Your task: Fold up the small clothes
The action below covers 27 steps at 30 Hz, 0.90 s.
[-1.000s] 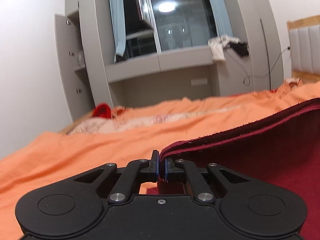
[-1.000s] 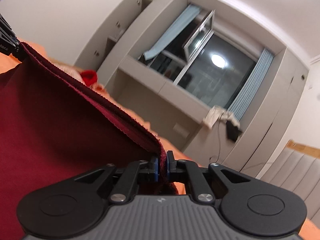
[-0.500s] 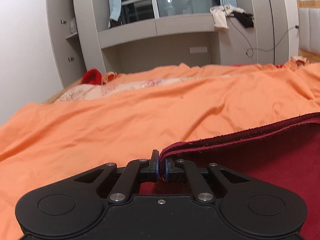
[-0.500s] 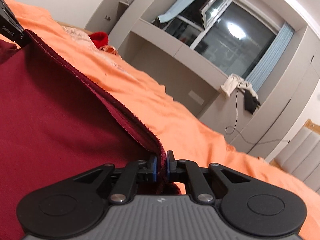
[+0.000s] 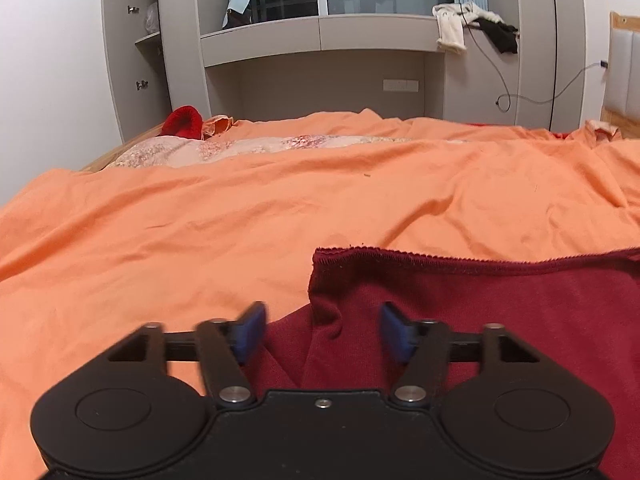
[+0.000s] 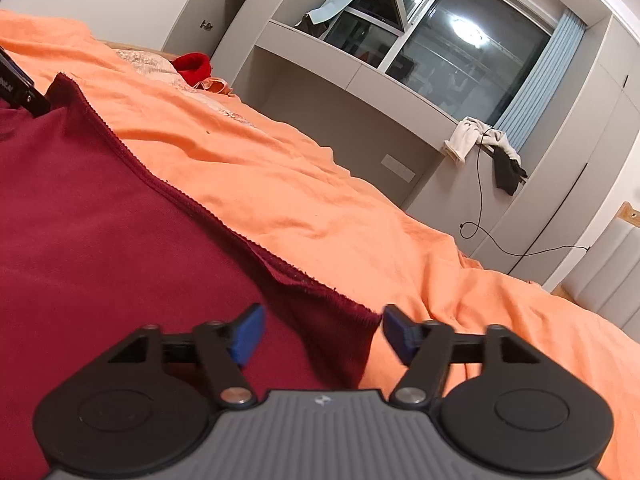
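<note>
A dark red garment [image 5: 480, 320] lies flat on the orange bedspread [image 5: 240, 220], its stitched hem facing away from me. My left gripper [image 5: 322, 332] is open, its blue pads either side of the garment's left corner, which rests on the bed. In the right wrist view the same garment [image 6: 120, 220] fills the left side, and my right gripper [image 6: 320, 334] is open over its right corner. The left gripper's tip [image 6: 16, 88] shows at the far left edge of that view.
A red item [image 5: 182, 120] and a floral pillow or quilt [image 5: 240, 148] lie at the far end of the bed. Grey cabinets and a window ledge [image 5: 320, 36] with draped clothes [image 5: 452, 28] stand beyond. A headboard [image 5: 624, 76] is at the right.
Both grippers lowered the garment's hem onto the bed, then opened and let go of its corners. The cloth now lies flat.
</note>
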Tool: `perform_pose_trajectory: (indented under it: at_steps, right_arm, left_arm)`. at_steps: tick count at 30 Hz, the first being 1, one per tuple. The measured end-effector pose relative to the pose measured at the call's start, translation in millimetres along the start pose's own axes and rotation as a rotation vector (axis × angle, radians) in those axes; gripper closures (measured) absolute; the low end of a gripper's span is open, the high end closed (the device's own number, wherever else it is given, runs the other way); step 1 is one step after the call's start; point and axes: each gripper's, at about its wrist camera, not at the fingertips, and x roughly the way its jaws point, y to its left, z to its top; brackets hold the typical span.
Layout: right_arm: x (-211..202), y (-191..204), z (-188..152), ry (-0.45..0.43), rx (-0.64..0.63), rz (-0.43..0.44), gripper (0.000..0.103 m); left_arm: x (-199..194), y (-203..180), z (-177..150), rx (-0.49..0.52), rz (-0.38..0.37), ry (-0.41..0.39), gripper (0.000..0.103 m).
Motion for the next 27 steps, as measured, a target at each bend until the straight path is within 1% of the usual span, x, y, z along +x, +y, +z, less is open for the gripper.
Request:
perform_pose_trajectory:
  at_steps: [2,3,5,7,9,11,13,15,18,19,21,23,26,27]
  right_arm:
    - [0.2,-1.8,-2.0,0.006,0.002,-0.017,0.013]
    - [1.5,-3.9,-2.4,0.007,0.004,-0.029,0.012]
    - [2.9,-7.7,-5.0,0.019,0.011,-0.053,0.005]
    - [5.2,-13.7,-7.5,0.034,0.032,-0.082,0.001]
    - [8.0,-21.9,-10.1,0.055,0.062,-0.115,0.001]
    - [11.0,-32.8,-13.7,0.086,0.112,-0.124,0.001]
    - [9.9,-48.5,-18.7,0.091,0.208,-0.091,0.001]
    - [7.4,-65.6,-24.3,0.103,0.322,-0.051,0.001]
    - [3.0,-85.5,-33.0,0.130,0.448,-0.039,0.000]
    - [-0.3,-91.7,-35.4,0.135,0.478,-0.039,0.000]
    - [-9.1,-102.5,-39.5,0.132,0.539,-0.030,0.000]
    - [-19.4,-110.1,-41.9,0.114,0.575,-0.023,0.000]
    - [-35.3,-116.5,-42.3,0.093,0.599,-0.025,0.000]
    - [-41.4,-117.3,-42.6,0.085,0.608,-0.021,0.000]
  left_arm:
    - [-1.3,3.5,0.8,-0.018,-0.009,0.001,0.025]
    - [-1.5,5.2,0.3,-0.026,-0.007,0.007,0.024]
    - [2.1,7.8,-0.9,-0.040,0.021,0.034,0.018]
    - [9.1,11.3,-2.2,-0.049,0.055,0.068,0.016]
    - [17.2,16.4,-4.1,-0.067,0.075,0.107,0.016]
    - [23.0,24.0,-6.4,-0.107,0.063,0.135,0.016]
    - [23.2,30.4,-6.3,-0.139,0.052,0.140,0.016]
    - [23.1,32.8,-5.1,-0.152,0.058,0.140,0.015]
    - [21.5,38.3,-5.2,-0.183,0.078,0.153,0.014]
    - [18.0,39.2,-4.8,-0.189,0.087,0.148,0.014]
    - [3.8,38.4,-3.2,-0.181,0.103,0.110,0.014]
    - [-11.6,37.8,-1.9,-0.169,0.113,0.069,0.009]
    - [-38.5,40.4,-1.2,-0.171,0.103,-0.002,0.002]
    - [-46.6,42.0,-1.4,-0.172,0.099,-0.023,0.001]
